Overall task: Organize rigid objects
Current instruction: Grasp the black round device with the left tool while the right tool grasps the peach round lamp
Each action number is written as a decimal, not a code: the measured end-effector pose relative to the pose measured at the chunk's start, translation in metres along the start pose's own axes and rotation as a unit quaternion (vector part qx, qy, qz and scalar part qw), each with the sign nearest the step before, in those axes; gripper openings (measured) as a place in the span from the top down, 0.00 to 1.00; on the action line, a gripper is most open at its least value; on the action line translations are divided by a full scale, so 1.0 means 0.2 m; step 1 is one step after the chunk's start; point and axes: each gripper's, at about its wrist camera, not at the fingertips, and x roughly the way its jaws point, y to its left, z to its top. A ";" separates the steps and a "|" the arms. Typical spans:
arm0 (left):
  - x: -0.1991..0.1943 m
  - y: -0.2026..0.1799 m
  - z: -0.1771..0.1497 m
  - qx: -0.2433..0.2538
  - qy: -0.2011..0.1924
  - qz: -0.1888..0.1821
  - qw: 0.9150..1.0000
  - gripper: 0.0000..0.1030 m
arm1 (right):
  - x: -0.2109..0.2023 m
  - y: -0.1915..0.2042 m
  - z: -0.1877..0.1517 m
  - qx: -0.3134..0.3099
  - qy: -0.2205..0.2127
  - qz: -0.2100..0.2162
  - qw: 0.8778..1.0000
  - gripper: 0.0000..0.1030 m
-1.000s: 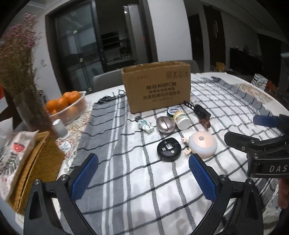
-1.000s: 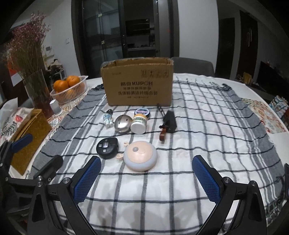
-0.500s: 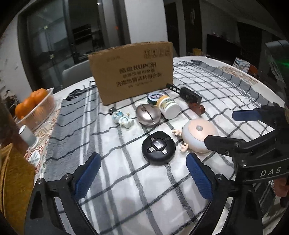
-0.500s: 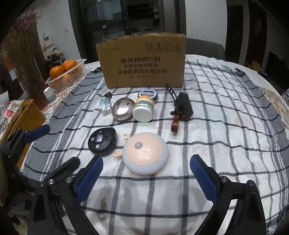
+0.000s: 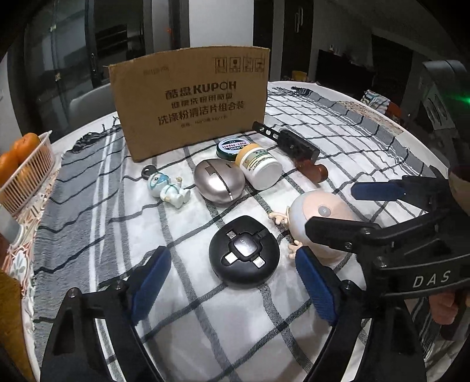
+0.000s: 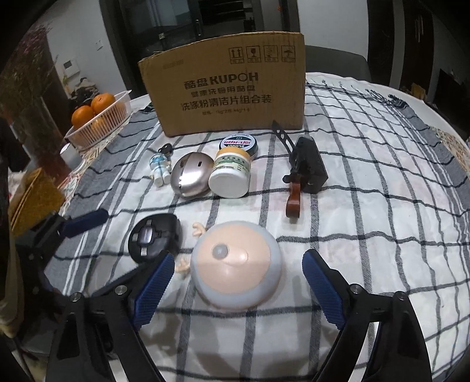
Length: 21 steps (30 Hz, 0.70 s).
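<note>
A round counter (image 6: 440,123) draped in a white-and-grey checked cloth (image 6: 367,235) stands in a dim room. Behind it are dark glass-paned doors (image 6: 182,35), a white wall (image 6: 279,14) and a grey upholstered chair (image 6: 337,63).

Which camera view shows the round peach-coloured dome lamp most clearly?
The right wrist view: the dome lamp lies whole and centred, between the right gripper's closing jaws. In the left wrist view the lamp sits off to the right, partly hidden behind the right gripper.
</note>
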 end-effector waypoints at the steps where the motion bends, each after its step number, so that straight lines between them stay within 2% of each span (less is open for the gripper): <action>1: 0.01 0.00 0.00 -0.001 0.001 -0.002 1.000 0.17 | 0.01 0.00 0.00 0.001 0.000 0.001 1.000 0.15; 13: 0.09 0.02 0.01 -0.007 0.013 -0.011 1.000 0.29 | 0.09 0.01 0.02 0.016 0.018 0.005 1.000 0.21; 19: 0.14 0.00 0.01 -0.004 0.029 -0.019 0.999 0.40 | 0.13 -0.01 0.01 0.023 0.028 -0.003 0.999 0.22; 21: 0.15 0.00 0.01 -0.004 0.031 -0.022 0.999 0.41 | 0.14 -0.01 0.01 0.024 0.026 -0.004 0.999 0.22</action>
